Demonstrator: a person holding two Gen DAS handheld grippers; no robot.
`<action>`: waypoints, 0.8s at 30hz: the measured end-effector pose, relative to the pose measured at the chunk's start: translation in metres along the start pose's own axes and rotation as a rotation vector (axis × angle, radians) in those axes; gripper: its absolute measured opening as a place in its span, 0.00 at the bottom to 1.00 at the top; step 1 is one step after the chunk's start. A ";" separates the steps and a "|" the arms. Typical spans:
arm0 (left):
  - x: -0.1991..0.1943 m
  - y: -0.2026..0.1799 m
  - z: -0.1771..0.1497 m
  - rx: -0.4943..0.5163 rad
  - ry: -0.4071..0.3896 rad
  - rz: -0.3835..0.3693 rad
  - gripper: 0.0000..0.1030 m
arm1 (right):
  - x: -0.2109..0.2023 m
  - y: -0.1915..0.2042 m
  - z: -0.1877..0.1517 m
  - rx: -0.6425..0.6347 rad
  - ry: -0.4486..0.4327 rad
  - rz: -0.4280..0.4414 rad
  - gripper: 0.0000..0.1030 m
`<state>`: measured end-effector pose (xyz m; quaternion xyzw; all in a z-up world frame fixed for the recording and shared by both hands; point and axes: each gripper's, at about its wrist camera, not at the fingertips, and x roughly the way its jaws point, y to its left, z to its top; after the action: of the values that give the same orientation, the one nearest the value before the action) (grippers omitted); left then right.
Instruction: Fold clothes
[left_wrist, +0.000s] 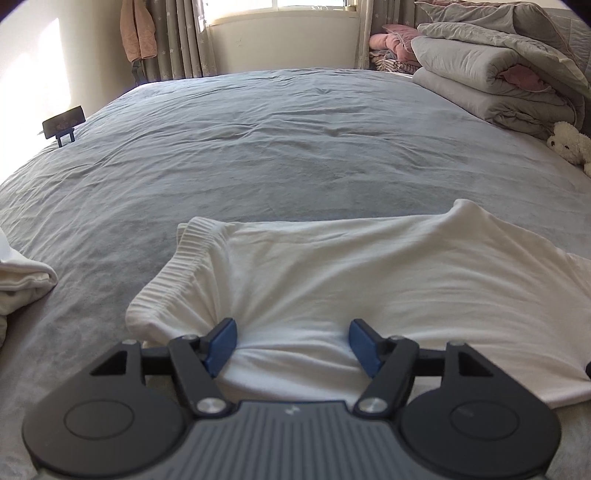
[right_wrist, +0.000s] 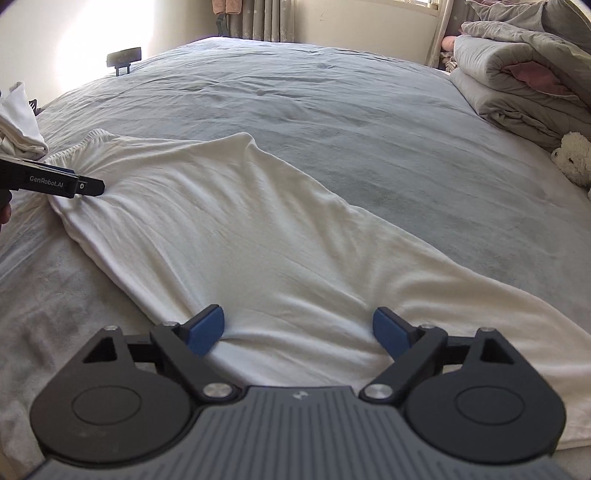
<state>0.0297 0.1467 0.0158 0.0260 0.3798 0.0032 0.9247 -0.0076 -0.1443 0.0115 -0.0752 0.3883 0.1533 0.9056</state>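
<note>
A white garment (left_wrist: 332, 280) with a ribbed waistband (left_wrist: 177, 269) lies stretched out on the grey bed (left_wrist: 258, 147). My left gripper (left_wrist: 292, 345) is open at the near edge beside the waistband, and fabric bunches between its blue pads (left_wrist: 221, 347). The right wrist view shows the same garment (right_wrist: 258, 229) running diagonally from far left to near right. My right gripper (right_wrist: 298, 332) is open over its other end, its pads (right_wrist: 391, 334) resting on the cloth. The left gripper (right_wrist: 85, 186) appears side-on at the waistband end.
Folded grey quilts (left_wrist: 498, 70) are stacked at the bed's far right, with a white plush toy (left_wrist: 572, 147) beside them. A pile of white clothes (left_wrist: 22, 280) sits at the left. A black stand (left_wrist: 62, 123) is at the far left edge.
</note>
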 end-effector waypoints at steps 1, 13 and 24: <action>0.000 0.002 0.000 -0.003 0.000 0.001 0.67 | 0.000 -0.007 -0.003 0.017 0.012 0.008 0.96; -0.001 0.019 -0.006 -0.036 0.002 0.013 0.72 | -0.042 -0.147 -0.042 0.377 0.076 -0.203 0.99; -0.007 0.021 -0.012 -0.031 -0.013 0.030 0.72 | -0.076 -0.214 -0.080 0.552 0.102 -0.409 0.99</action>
<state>0.0169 0.1676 0.0131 0.0174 0.3735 0.0230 0.9272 -0.0394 -0.3832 0.0148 0.0888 0.4367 -0.1461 0.8832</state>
